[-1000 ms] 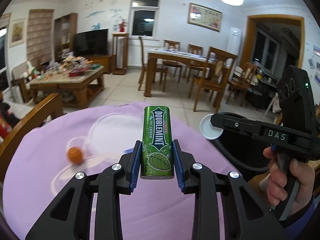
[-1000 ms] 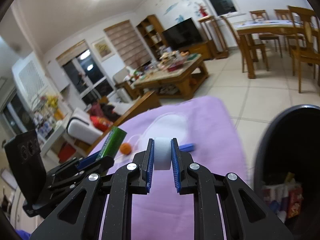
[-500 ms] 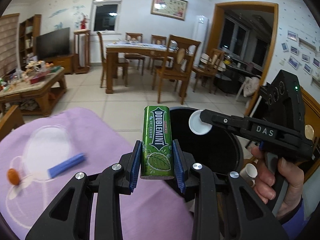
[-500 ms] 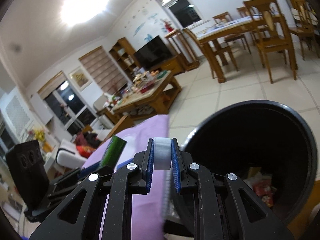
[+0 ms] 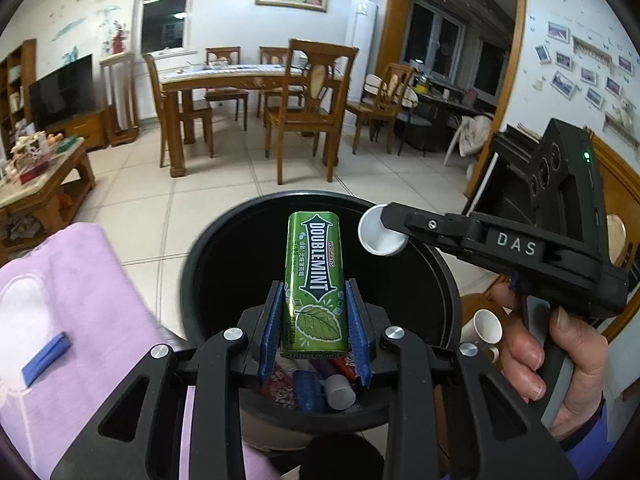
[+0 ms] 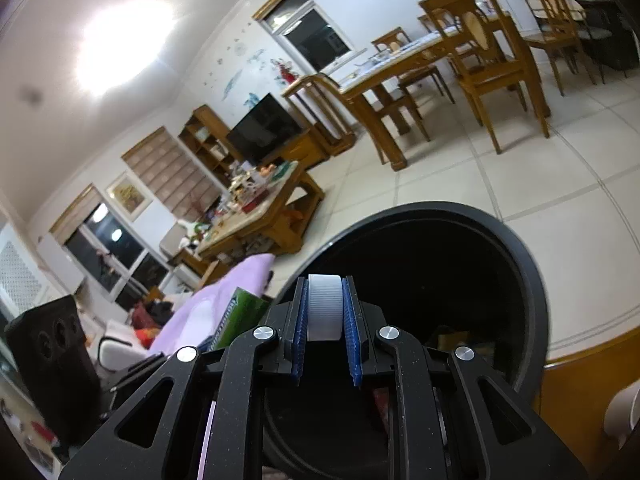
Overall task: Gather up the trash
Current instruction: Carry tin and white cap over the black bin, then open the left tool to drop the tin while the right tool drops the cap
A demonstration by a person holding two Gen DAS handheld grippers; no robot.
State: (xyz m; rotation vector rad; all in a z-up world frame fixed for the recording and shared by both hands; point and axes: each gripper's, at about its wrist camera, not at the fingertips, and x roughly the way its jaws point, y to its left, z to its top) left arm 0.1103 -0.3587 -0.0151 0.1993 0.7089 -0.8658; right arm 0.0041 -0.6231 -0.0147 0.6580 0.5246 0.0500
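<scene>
Black bin (image 5: 208,256) below | left claw (image 5: 313,324) grips gum pack (image 5: 314,284) | right claw (image 6: 325,316) grips white cap (image 6: 325,306)

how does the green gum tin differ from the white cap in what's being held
The Doublemint tin is green, printed, tall and flat-sided; the white cap is plain, round and smaller. The left hand-held gripper holds the tin upright; the right hand-held gripper pinches the cap on edge. Both hang over the black bin.

Both wrist views look forward, close above the round black plastic bin (image 5: 208,264) (image 6: 532,280); each shares it and the wooden dining table (image 5: 240,80) (image 6: 400,68).
</scene>
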